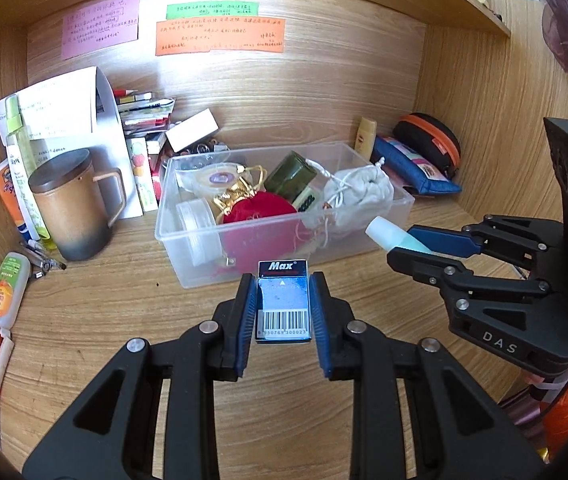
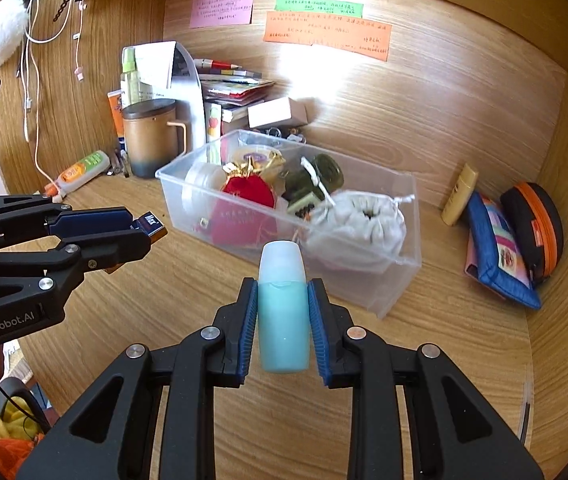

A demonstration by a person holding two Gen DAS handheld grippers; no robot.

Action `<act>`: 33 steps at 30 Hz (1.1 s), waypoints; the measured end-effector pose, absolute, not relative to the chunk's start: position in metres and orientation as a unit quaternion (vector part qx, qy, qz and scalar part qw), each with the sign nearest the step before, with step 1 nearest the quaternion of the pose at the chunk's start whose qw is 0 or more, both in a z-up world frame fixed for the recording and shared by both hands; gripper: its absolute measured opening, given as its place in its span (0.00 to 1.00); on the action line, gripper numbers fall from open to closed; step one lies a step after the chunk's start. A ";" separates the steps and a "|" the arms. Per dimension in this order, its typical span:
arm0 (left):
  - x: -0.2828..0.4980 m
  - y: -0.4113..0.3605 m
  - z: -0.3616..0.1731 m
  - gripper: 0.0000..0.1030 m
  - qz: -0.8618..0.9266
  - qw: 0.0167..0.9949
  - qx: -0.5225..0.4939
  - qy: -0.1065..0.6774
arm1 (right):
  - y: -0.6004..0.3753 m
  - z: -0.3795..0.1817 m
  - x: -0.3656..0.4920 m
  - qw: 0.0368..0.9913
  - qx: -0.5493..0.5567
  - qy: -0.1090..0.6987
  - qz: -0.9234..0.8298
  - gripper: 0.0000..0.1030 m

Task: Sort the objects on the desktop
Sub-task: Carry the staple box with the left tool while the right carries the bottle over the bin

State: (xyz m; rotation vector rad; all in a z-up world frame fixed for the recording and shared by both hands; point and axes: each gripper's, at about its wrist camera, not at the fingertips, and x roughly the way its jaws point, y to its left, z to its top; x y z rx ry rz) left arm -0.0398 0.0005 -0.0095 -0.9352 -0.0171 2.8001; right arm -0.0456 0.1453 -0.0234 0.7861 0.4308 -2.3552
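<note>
Carry step: left gripper (image 1: 283, 304) clamps the box (image 1: 283, 300), right gripper (image 2: 283, 312) clamps the bottle (image 2: 283, 312). Next, likely release both above the far bin (image 2: 400, 276).

three wall notes (image 1: 100, 26), two drawstring pouches (image 1: 258, 210), one clear bin (image 1: 364, 240), one mug (image 1: 72, 208)
</note>
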 end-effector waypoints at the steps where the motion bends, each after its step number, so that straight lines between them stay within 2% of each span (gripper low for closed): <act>1: -0.042 -0.001 -0.007 0.26 0.945 0.094 -0.313 -0.006 | 0.144 -0.022 -0.048 0.306 0.296 0.161 -0.890 0.22; 12: -0.063 -0.010 0.006 0.26 0.948 0.092 -0.304 -0.010 | 0.133 -0.012 -0.069 0.317 0.291 0.157 -0.889 0.22; 33: -0.115 -0.035 -0.007 0.26 0.940 0.081 -0.329 -0.035 | 0.099 -0.017 -0.118 0.328 0.306 0.158 -0.880 0.22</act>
